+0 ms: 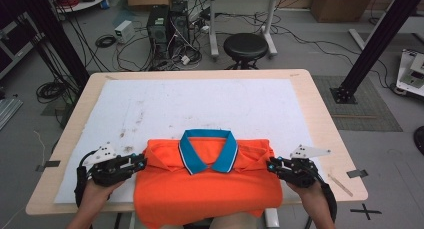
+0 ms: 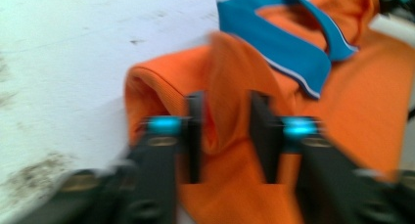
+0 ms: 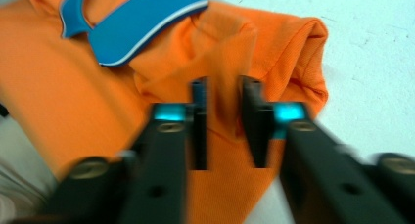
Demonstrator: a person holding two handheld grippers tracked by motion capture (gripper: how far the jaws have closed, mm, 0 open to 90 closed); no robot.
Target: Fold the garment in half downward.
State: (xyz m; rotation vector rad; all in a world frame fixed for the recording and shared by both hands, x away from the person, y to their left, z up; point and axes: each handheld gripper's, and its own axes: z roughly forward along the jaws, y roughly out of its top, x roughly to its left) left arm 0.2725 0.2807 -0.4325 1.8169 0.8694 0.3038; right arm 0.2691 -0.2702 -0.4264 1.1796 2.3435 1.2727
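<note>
An orange polo shirt point(image 1: 210, 191) with a blue collar point(image 1: 209, 150) lies folded at the near edge of the table, its bottom hanging over the front. My left gripper point(image 1: 142, 163) is at the shirt's left shoulder. In the left gripper view a raised ridge of orange fabric point(image 2: 222, 87) sits pinched between the jaws of the left gripper point(image 2: 226, 117). My right gripper point(image 1: 270, 164) is at the right shoulder. In the right gripper view the right gripper point(image 3: 222, 102) holds a fold of the shirt point(image 3: 220, 53) the same way.
A white mat point(image 1: 200, 104) with dark smudges covers most of the wooden table point(image 1: 320, 119). Behind the table are a black stool point(image 1: 245, 46), computer towers point(image 1: 167, 24) and cables on the floor. Black frame posts point(image 1: 380, 39) stand at both sides.
</note>
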